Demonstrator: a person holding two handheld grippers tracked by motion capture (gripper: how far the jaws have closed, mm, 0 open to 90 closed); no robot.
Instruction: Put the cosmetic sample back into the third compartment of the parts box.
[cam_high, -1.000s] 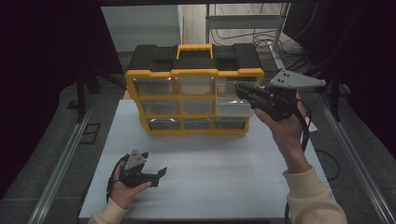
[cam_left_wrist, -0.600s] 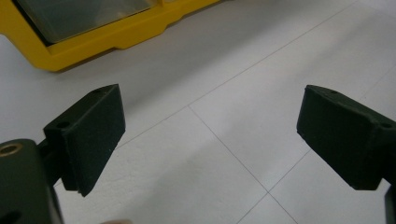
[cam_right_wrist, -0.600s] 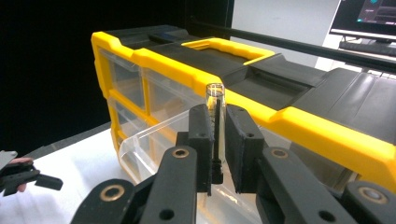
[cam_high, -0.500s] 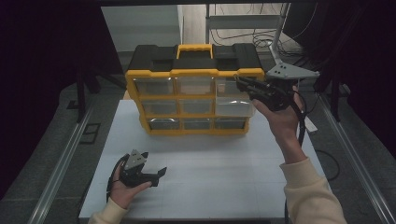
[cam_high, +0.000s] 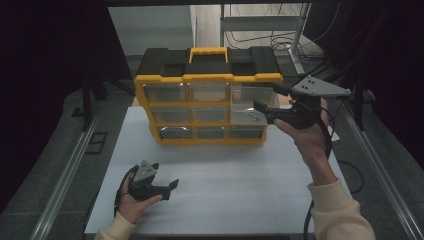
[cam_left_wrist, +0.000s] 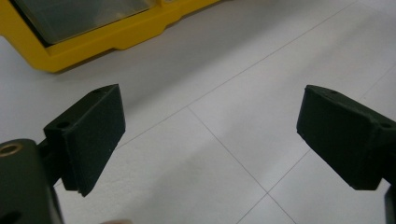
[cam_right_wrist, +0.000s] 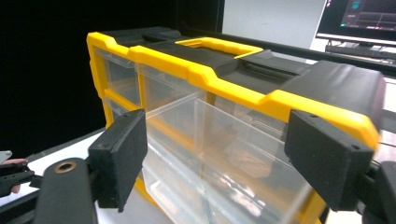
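My right gripper (cam_high: 264, 102) has just opened, jaws wide, letting go of the pulled-out clear drawer (cam_right_wrist: 219, 140); left gripper (cam_high: 170, 189) rests open on the table (cam_high: 240, 200), waiting.

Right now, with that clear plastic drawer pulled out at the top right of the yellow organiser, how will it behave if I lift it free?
The clear plastic drawer looks thin-walled and rigid, so probably light but easy to crack if squeezed hard. Its glossy sides may slip against the pads. Something small seems to lie inside it, so tilting could spill it. The right hand-held gripper stands open beside it.
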